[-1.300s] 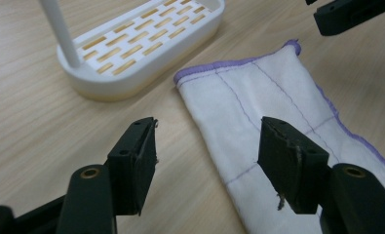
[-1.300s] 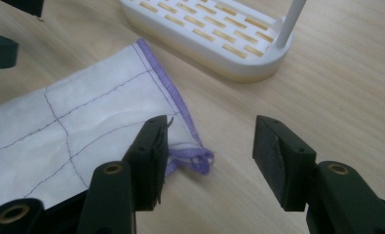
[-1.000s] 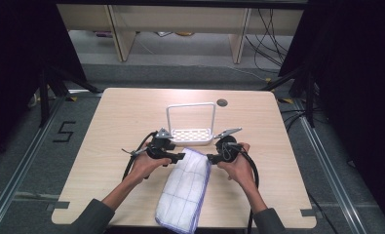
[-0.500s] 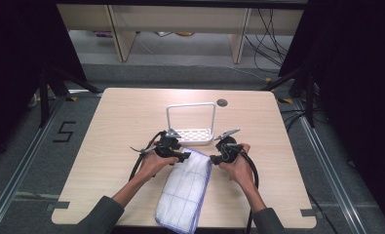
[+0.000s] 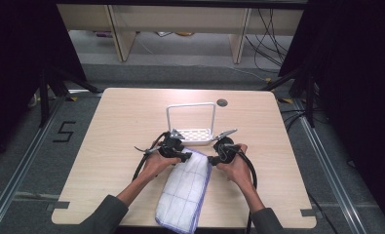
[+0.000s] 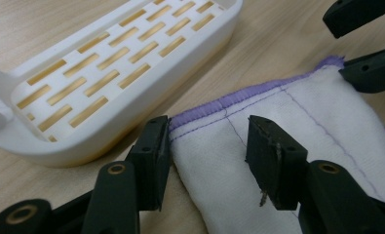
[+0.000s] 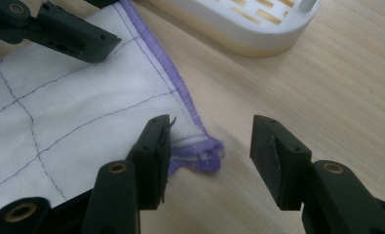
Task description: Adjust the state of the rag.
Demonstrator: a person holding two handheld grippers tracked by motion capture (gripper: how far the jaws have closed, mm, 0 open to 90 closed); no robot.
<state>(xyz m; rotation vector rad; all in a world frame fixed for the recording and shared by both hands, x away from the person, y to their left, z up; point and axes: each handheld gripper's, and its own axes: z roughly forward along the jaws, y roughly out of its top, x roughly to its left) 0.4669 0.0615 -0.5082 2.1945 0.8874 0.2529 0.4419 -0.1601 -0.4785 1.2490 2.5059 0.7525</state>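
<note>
We note both grippers spread: cloth (image 6: 258,141) corners sit between left gripper (image 6: 207,146) and right gripper (image 7: 209,146) jaws, left just narrowing.

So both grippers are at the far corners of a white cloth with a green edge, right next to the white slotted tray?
Not quite: the cloth has a purple stitched edge, not green, as the right gripper view shows. The rest holds: the left gripper and right gripper sit at its far corners, beside the white slotted tray.
</note>
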